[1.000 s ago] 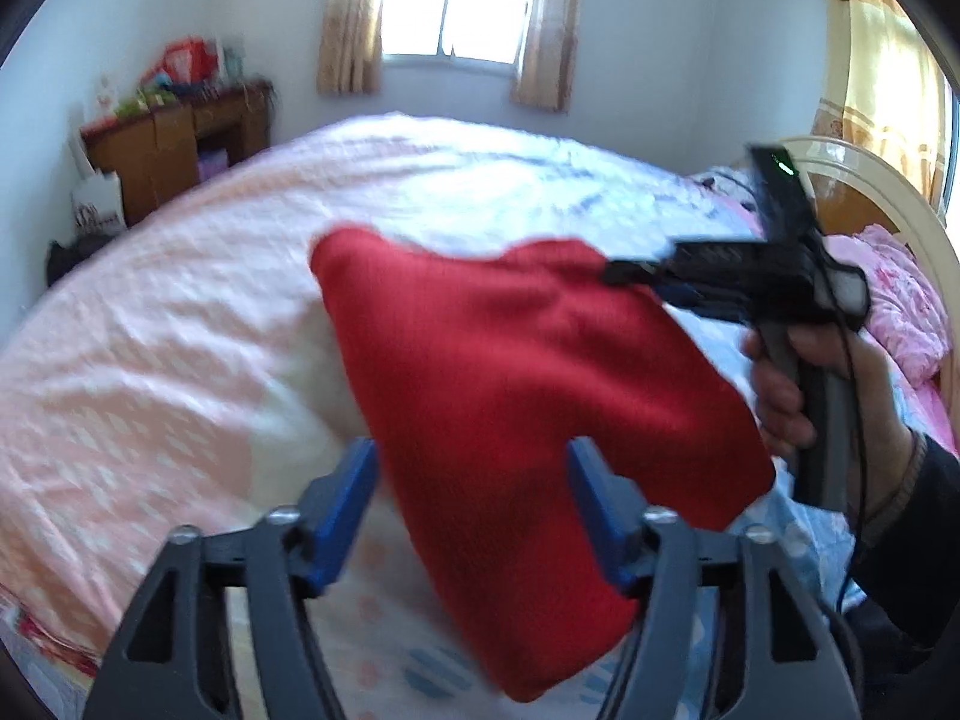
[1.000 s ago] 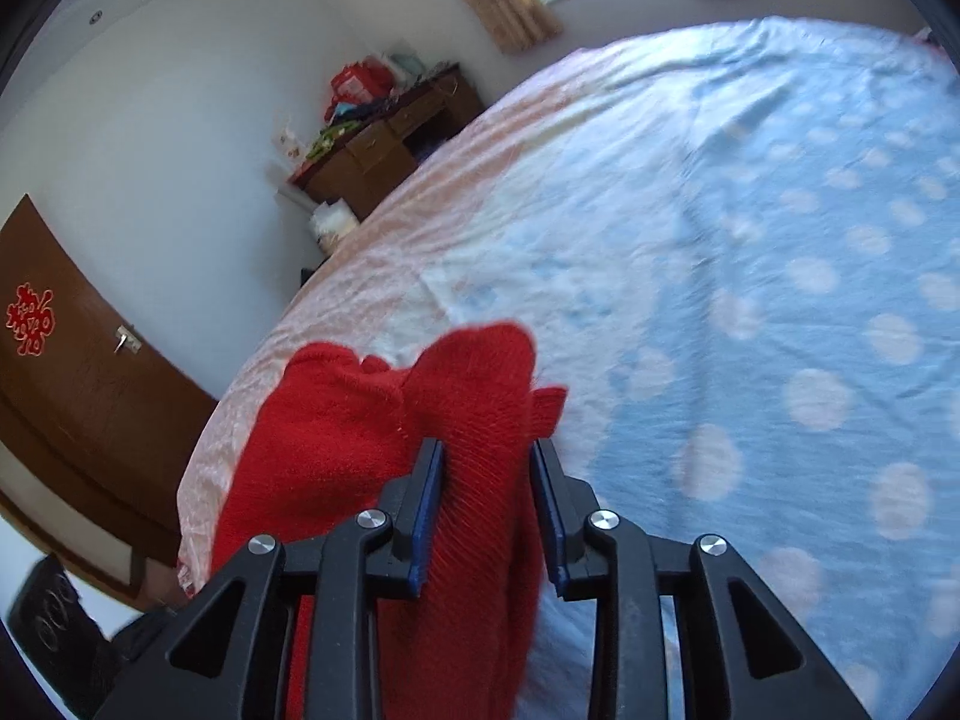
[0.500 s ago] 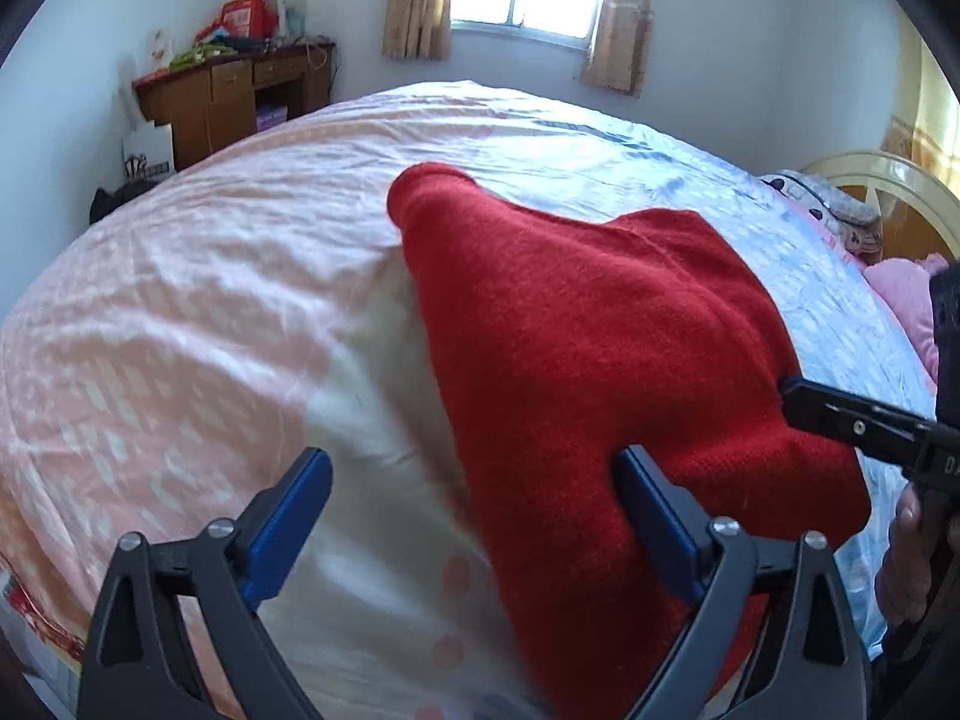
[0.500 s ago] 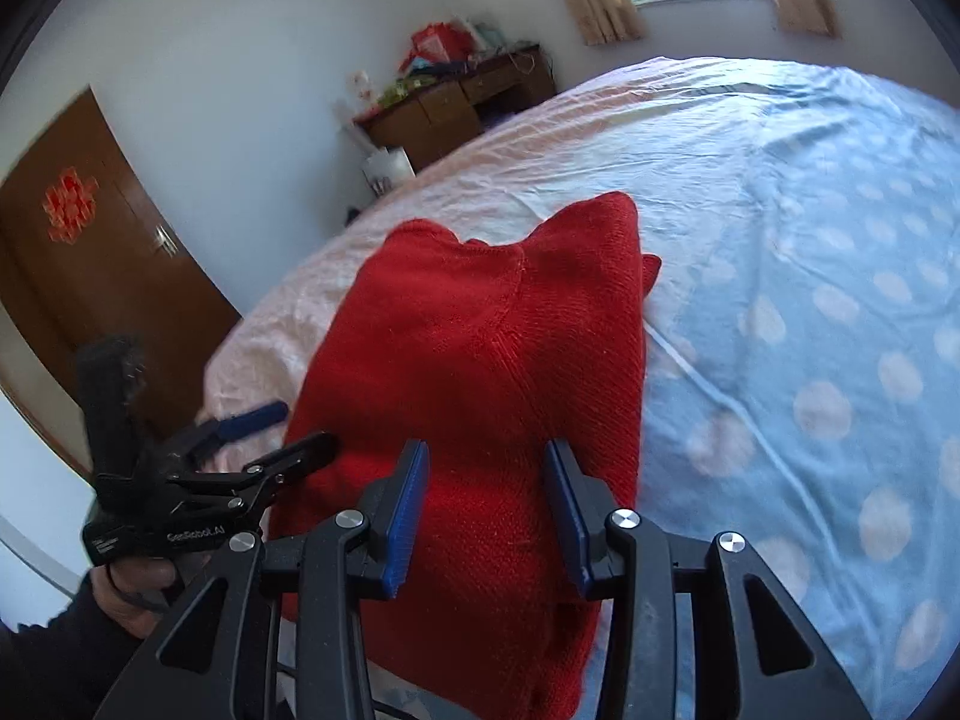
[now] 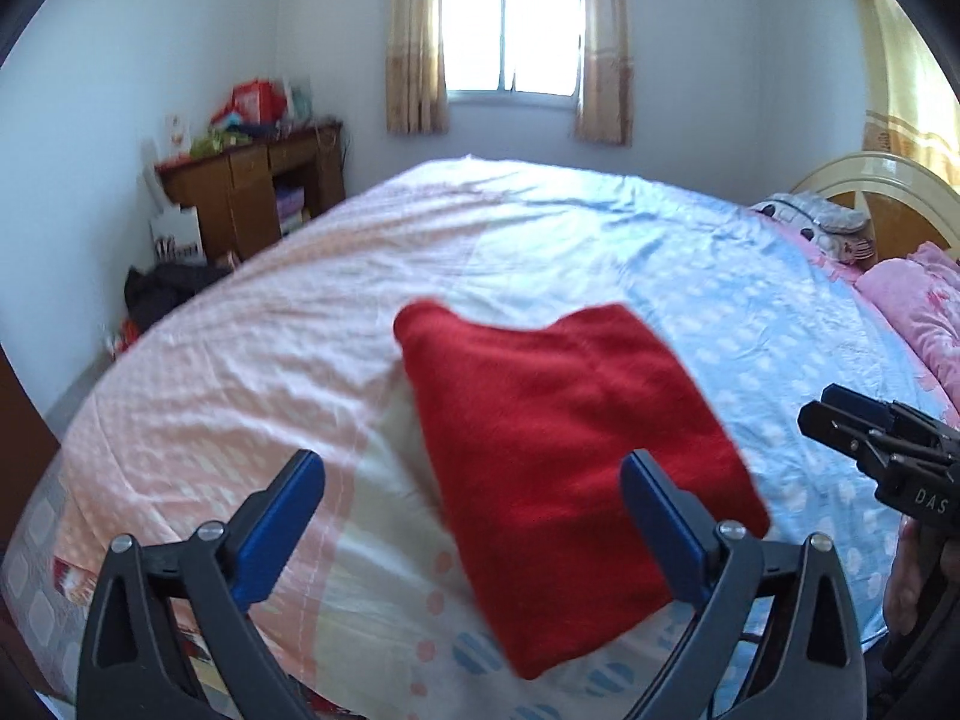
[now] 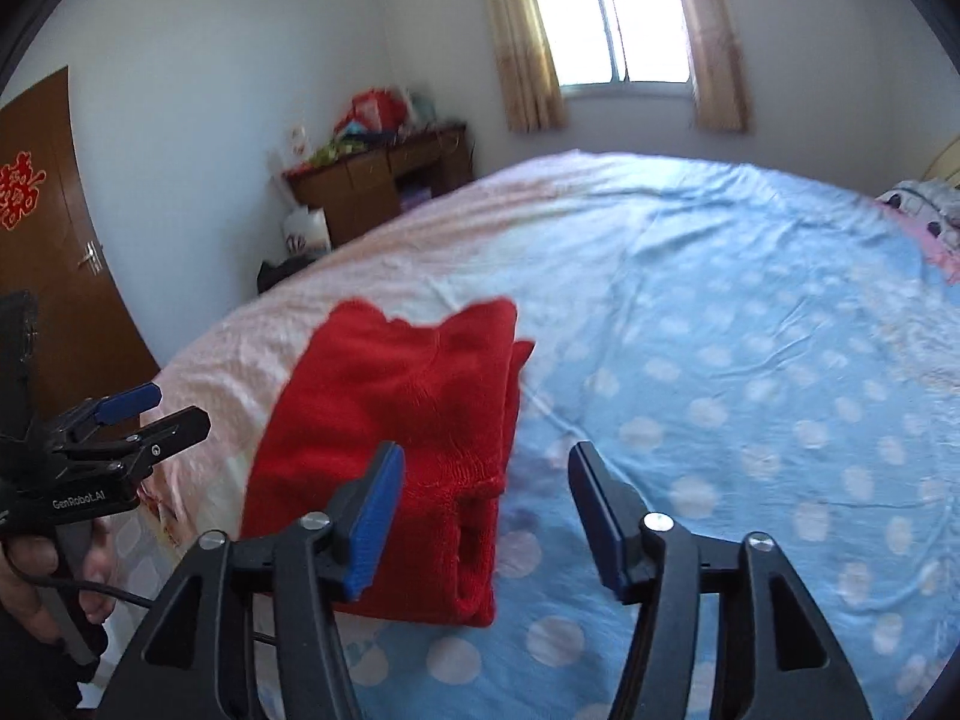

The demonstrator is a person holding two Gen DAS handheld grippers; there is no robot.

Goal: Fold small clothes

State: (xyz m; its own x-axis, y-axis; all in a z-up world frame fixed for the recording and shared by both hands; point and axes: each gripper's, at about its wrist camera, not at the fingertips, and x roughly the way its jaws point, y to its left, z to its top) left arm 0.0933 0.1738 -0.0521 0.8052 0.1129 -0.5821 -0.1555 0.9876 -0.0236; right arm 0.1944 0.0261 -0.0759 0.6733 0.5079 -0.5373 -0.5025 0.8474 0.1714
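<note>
**Red garment folded on the bed, both grippers free**

The folded red garment (image 5: 570,414) lies flat on the bed (image 5: 252,360), at centre frame in my left wrist view. My left gripper (image 5: 474,516) is spread wide at the lower edge, holding nothing. In the right wrist view, my right gripper (image 6: 486,516) also gapes empty, its left finger over the garment's near edge.

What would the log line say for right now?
red sweater: folded, on bed | left gripper: open, empty | right gripper: open, empty
</note>
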